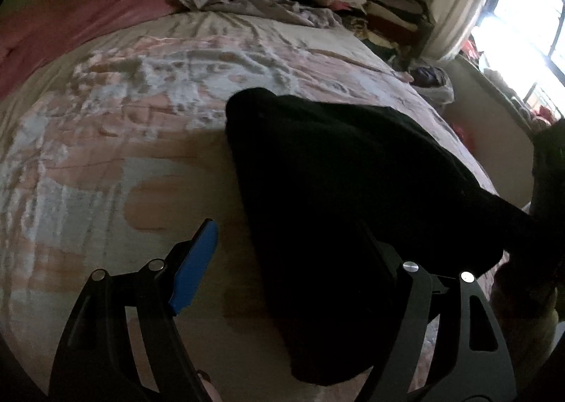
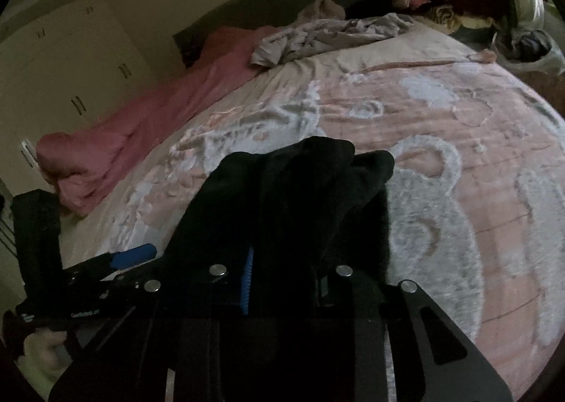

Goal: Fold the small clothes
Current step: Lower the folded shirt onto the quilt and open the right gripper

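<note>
A small black garment (image 1: pixel 335 172) hangs over the patterned pink and white bedspread (image 1: pixel 141 119). In the left wrist view my left gripper (image 1: pixel 286 253) is open, its blue pad (image 1: pixel 194 271) bare at the left and the cloth draped in front of the right finger. In the right wrist view my right gripper (image 2: pixel 282 278) is shut on the black garment (image 2: pixel 300 190), which bunches up over the fingers. The left gripper (image 2: pixel 130 253) shows at the left edge there, beside the cloth. The right gripper's dark shape (image 1: pixel 547 172) shows at the right edge of the left wrist view.
A pink blanket (image 2: pixel 141 126) lies along the bed's far side. Crumpled grey clothes (image 2: pixel 328 35) lie near the headboard. A stack of folded clothes (image 1: pixel 370 3) stands beyond the bed by the curtain and window (image 1: pixel 522 21). A bag of clothes (image 2: pixel 533 45) sits by the bed.
</note>
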